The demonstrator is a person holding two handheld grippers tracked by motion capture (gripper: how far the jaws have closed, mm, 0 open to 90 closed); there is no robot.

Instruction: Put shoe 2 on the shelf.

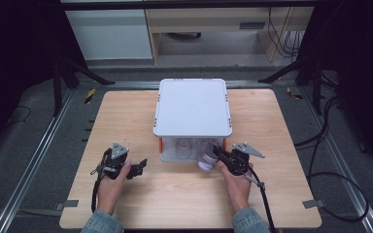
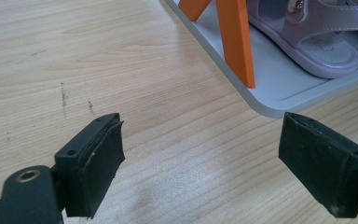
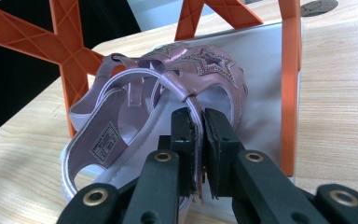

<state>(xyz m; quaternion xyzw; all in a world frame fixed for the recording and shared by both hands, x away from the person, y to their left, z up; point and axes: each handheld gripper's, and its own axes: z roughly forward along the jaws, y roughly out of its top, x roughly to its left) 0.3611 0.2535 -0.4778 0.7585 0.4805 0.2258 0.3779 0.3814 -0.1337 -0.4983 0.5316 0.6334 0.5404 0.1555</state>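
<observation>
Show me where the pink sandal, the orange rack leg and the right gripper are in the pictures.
pink sandal (image 3: 121,135): right gripper view, on its insole.
orange rack leg (image 2: 235,39): left gripper view, middle of the slanted leg.
right gripper (image 3: 200,135): right gripper view, between its fingertips, clamped on the sandal's strap.

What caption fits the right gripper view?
Right gripper pinches a pink sandal strap at the orange-legged rack.

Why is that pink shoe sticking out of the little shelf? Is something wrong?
Nothing is broken. The right gripper has pinched the pink sandal by its heel strap, so it sits tilted, half off the rack's lower shelf. A second sandal lies flat inside.
</observation>
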